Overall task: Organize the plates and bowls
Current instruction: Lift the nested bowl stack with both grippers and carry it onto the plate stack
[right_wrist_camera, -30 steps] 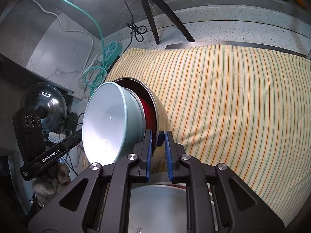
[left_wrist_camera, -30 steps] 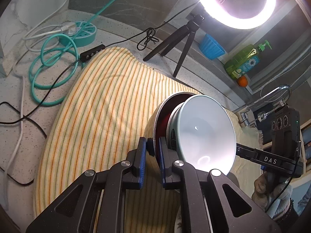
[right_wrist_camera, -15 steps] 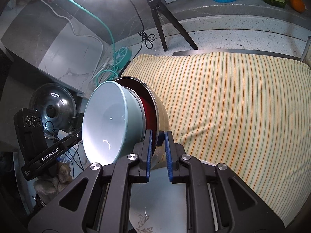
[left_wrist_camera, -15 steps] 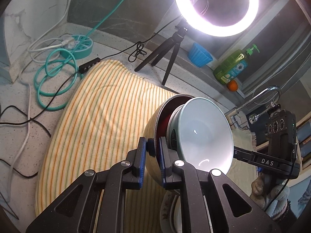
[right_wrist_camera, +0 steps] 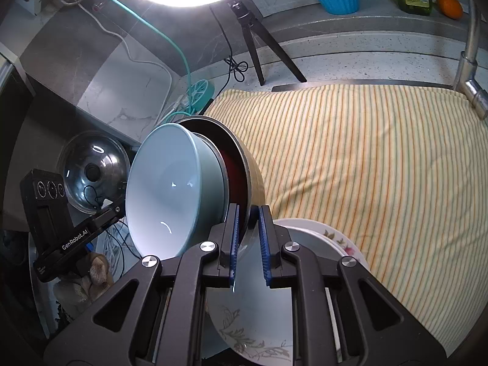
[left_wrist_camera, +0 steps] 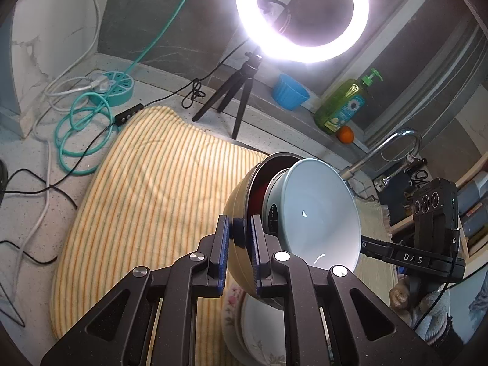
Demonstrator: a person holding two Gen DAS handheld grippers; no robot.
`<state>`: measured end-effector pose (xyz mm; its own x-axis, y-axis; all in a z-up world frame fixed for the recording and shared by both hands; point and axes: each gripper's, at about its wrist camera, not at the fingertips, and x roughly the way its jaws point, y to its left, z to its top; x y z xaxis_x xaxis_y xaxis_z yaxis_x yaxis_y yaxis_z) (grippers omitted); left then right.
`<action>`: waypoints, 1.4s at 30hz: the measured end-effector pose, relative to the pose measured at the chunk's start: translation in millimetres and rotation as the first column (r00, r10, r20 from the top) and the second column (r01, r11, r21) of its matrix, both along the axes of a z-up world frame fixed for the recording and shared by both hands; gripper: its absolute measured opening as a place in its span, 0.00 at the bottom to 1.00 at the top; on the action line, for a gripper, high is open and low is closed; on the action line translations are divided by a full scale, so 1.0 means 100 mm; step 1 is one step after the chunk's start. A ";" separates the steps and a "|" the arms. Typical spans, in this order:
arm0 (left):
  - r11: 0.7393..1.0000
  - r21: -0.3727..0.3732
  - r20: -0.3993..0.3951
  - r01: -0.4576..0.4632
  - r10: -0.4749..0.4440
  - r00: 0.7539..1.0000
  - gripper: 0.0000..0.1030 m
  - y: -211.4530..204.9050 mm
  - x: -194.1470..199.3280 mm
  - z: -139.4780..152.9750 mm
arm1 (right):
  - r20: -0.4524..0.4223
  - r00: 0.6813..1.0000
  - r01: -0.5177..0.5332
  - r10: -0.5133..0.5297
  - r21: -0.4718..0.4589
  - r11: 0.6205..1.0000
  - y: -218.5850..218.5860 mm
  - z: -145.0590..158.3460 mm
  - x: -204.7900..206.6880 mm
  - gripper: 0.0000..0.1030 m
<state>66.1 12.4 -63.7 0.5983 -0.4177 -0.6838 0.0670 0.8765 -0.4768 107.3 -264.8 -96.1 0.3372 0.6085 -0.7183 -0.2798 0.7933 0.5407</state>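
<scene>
A gold bowl [left_wrist_camera: 241, 189] with a dark red inside holds a pale blue bowl [left_wrist_camera: 320, 210] nested in it. The pair hangs tilted above the striped cloth. My left gripper [left_wrist_camera: 239, 228] is shut on the gold bowl's rim, one pad outside and one inside. From the opposite side my right gripper [right_wrist_camera: 248, 216] is shut on the same rim of the gold bowl [right_wrist_camera: 254, 177], with the pale blue bowl [right_wrist_camera: 164, 195] facing left. Beneath the bowls lies a floral plate [right_wrist_camera: 335, 244], also seen as the floral plate [left_wrist_camera: 235, 305] in the left wrist view.
The striped cloth [left_wrist_camera: 137, 198] covers the counter. Behind it stand a ring light [left_wrist_camera: 302, 15] on a tripod [left_wrist_camera: 241, 91], a blue cup [left_wrist_camera: 288, 96], a soap bottle [left_wrist_camera: 341, 106], an orange [left_wrist_camera: 345, 134] and a faucet [right_wrist_camera: 469, 61]. Cables [left_wrist_camera: 79, 131] lie left; a pot lid [right_wrist_camera: 91, 170] sits beyond the counter.
Both grippers have risen and drawn back with the nested bowls held between them. The floral plate has come into view underneath, and more of the back ledge shows.
</scene>
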 end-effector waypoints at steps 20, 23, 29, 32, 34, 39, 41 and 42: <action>0.997 -0.011 -0.055 0.082 -0.083 0.995 0.11 -0.56 -0.50 -0.11 | -0.051 0.998 0.047 -0.047 -0.005 0.999 -0.63 -0.10 -0.62 0.14; 0.996 -0.015 -0.073 0.086 -0.087 0.994 0.11 -0.60 -0.56 -0.16 | -0.065 0.997 0.049 -0.049 -0.006 0.999 -0.68 -0.17 -0.69 0.14; 0.996 -0.020 -0.103 0.093 -0.094 0.990 0.11 -0.64 -0.63 -0.26 | -0.085 0.995 0.055 -0.055 -0.011 0.998 -0.72 -0.25 -0.78 0.14; 0.996 -0.021 -0.117 0.092 -0.094 0.989 0.11 -0.66 -0.65 -0.30 | -0.096 0.993 0.062 -0.063 -0.011 0.998 -0.73 -0.30 -0.80 0.14; 0.996 -0.024 -0.124 0.091 -0.093 0.988 0.11 -0.66 -0.65 -0.32 | -0.103 0.992 0.067 -0.067 -0.009 0.998 -0.73 -0.33 -0.80 0.14; 0.995 -0.024 -0.128 0.095 -0.097 0.987 0.11 -0.68 -0.64 -0.33 | -0.109 0.991 0.073 -0.074 -0.015 0.997 -0.74 -0.37 -0.79 0.14; 0.995 -0.017 -0.127 0.100 -0.101 0.987 0.11 -0.69 -0.64 -0.33 | -0.114 0.990 0.077 -0.078 -0.015 0.997 -0.75 -0.39 -0.79 0.14; 0.995 -0.015 -0.127 0.101 -0.102 0.987 0.11 -0.69 -0.64 -0.33 | -0.115 0.990 0.078 -0.079 -0.016 0.997 -0.75 -0.40 -0.79 0.14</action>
